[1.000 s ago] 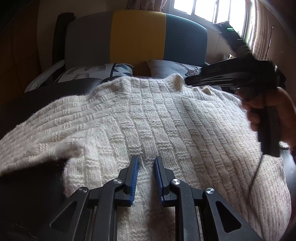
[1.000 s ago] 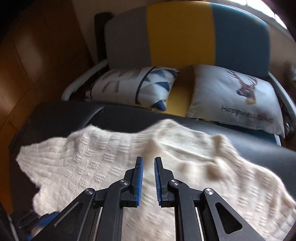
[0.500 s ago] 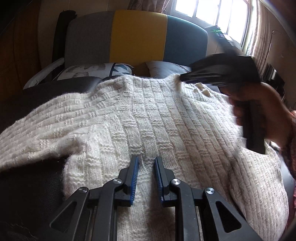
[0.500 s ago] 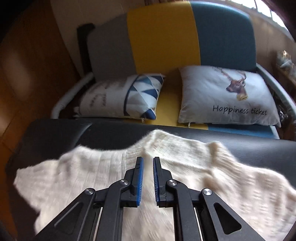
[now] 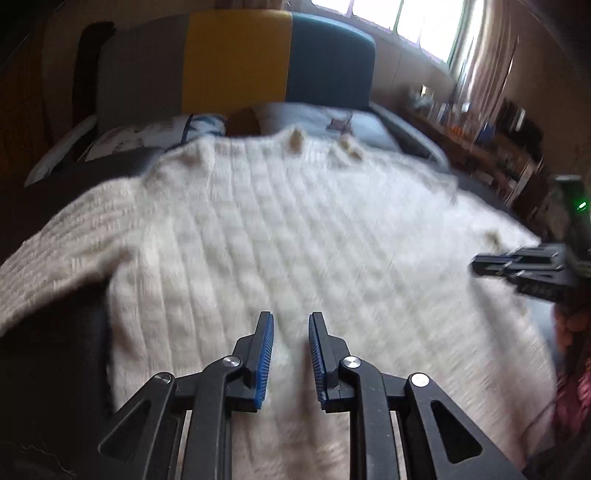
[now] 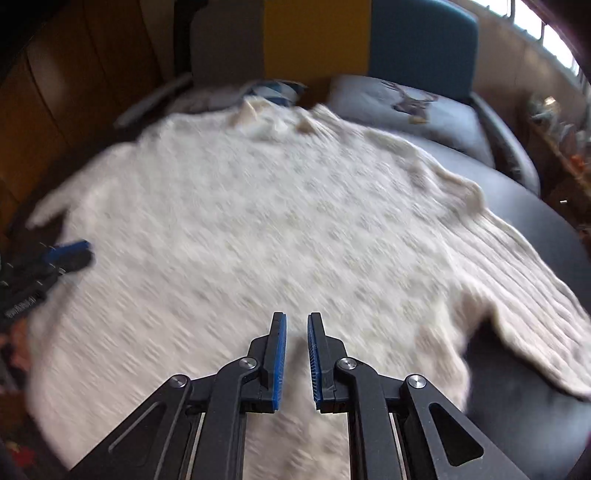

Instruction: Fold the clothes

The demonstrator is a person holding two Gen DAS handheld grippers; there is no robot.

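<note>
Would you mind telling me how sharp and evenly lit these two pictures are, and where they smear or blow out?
Left wrist view: the sweater is motion-smeared, the left claw stays crisp, the window blows out to white, and the edges bend with the fisheye. Right wrist view: the sweater is streaked even more, the right claw is sharp, the pillow is soft, and the left corners fall dark.

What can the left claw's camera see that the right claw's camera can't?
Only the left view shows the bright window, the curtain and the cluttered shelf under them, plus the right claw poking in from the side.

Only the right view shows the sweater's right sleeve spread over the dark table, and the left claw at the edge.

Both show the white sweater lying flat, the striped sofa and its pillows. Both claws are open and empty.
</note>
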